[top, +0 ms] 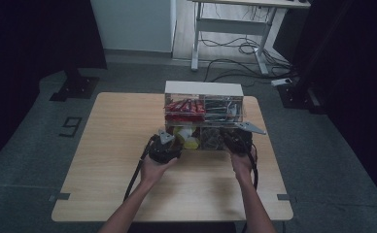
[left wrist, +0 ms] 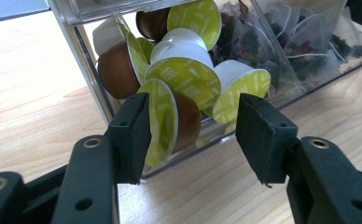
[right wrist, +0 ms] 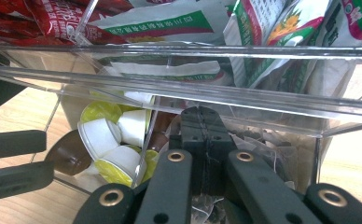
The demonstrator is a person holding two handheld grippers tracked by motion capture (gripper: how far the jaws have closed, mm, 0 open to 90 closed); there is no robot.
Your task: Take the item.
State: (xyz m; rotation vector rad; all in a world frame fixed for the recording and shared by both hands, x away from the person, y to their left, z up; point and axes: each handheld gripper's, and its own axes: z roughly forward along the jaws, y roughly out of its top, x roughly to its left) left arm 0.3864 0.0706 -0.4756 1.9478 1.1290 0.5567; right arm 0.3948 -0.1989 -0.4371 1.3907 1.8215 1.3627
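A clear plastic drawer box point(top: 203, 89) stands at the table's far middle, its lower drawer point(left wrist: 93, 65) pulled out toward me. The drawer's left compartment holds several coffee capsules point(top: 188, 138) with green lids. My left gripper point(left wrist: 193, 119) is open at that compartment's front corner. A brown capsule point(left wrist: 187, 122) sits between its jaws, close to the left pad point(left wrist: 133, 135) and apart from the right pad. My right gripper point(right wrist: 201, 128) is shut, its tips over the tea bags point(right wrist: 258, 144) in the right compartment. I see nothing held between its jaws. Both grippers point(top: 164, 148) point(top: 237, 141) are at the drawer's front.
The upper drawer holds red packets point(right wrist: 53, 18) on the left and green-and-white sachets point(right wrist: 272, 32) on the right. Its clear floor point(right wrist: 216, 93) overhangs the lower drawer. Bare wooden tabletop point(top: 118, 145) lies left of and in front of the box. A desk frame and cables stand beyond.
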